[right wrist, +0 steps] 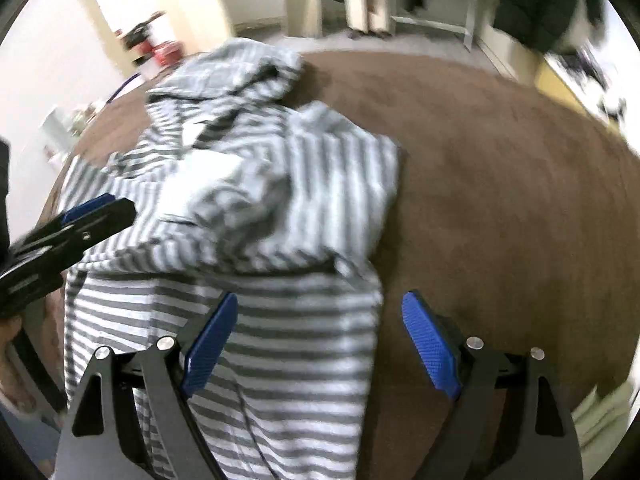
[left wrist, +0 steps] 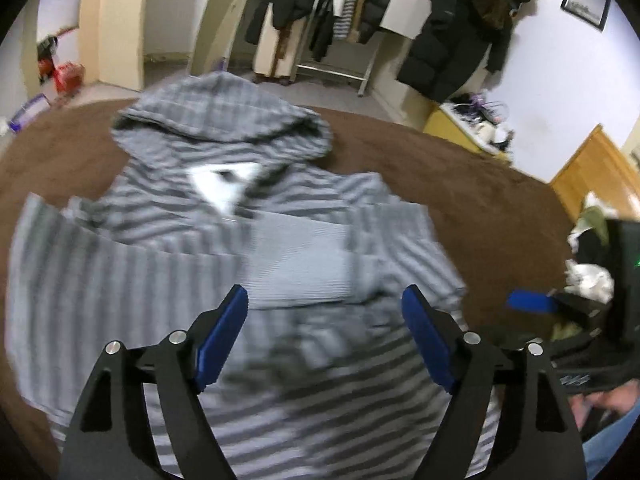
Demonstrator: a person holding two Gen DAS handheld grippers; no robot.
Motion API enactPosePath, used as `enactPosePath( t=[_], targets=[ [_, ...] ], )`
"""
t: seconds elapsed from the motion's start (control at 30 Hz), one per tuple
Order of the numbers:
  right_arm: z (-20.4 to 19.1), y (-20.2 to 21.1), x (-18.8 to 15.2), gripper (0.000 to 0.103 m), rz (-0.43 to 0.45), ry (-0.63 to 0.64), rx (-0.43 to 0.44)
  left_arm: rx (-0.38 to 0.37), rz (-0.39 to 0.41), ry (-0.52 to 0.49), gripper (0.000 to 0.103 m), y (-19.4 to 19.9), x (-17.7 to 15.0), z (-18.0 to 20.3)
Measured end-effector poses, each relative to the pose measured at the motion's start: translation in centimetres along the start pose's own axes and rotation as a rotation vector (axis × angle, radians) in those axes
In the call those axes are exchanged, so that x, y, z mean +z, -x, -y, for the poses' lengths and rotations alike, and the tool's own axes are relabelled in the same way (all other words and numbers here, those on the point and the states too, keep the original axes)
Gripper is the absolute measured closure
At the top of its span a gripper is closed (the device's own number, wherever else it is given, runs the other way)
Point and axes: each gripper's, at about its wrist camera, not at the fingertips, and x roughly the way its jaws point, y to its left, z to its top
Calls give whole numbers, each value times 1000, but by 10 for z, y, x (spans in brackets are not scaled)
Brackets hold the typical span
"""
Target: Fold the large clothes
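The left hand-held gripper (left wrist: 324, 304) hangs with its blue-padded jaws spread wide and nothing between them, over the grey-and-white striped hooded sweatshirt (left wrist: 224, 240). The right hand-held gripper (right wrist: 320, 312) is likewise wide apart and empty, at the garment's right edge. The sweatshirt lies sleeves folded in, hood farthest, on the brown carpeted surface (right wrist: 500, 168). Dark coats (left wrist: 452, 48) hang beyond.

I count one striped hoodie (left wrist: 224, 208) on one brown blanket (left wrist: 460, 168). Two grippers: left (left wrist: 325, 300), right (right wrist: 320, 304), two blue pads each. One black coat (left wrist: 452, 48) hangs by one framed picture (left wrist: 587, 2). One clothes rack (left wrist: 344, 68).
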Motion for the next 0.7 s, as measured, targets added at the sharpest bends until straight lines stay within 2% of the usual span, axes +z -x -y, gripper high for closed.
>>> enactPosePath(
  t=[0.2, 0.37, 0.53, 0.7],
  targets=[
    [-56, -8, 31, 19, 41, 203, 57, 94, -37, -22, 25, 12, 5, -58],
    [-104, -30, 42, 19, 56, 431, 10, 89, -60, 14, 25, 12, -1, -100],
    [-132, -53, 45, 22, 56, 581, -7, 95, -112, 22, 30, 0, -13, -126],
    [-152, -77, 46, 26, 54, 724, -84, 111, -130, 51, 34, -7, -23, -142]
  ],
)
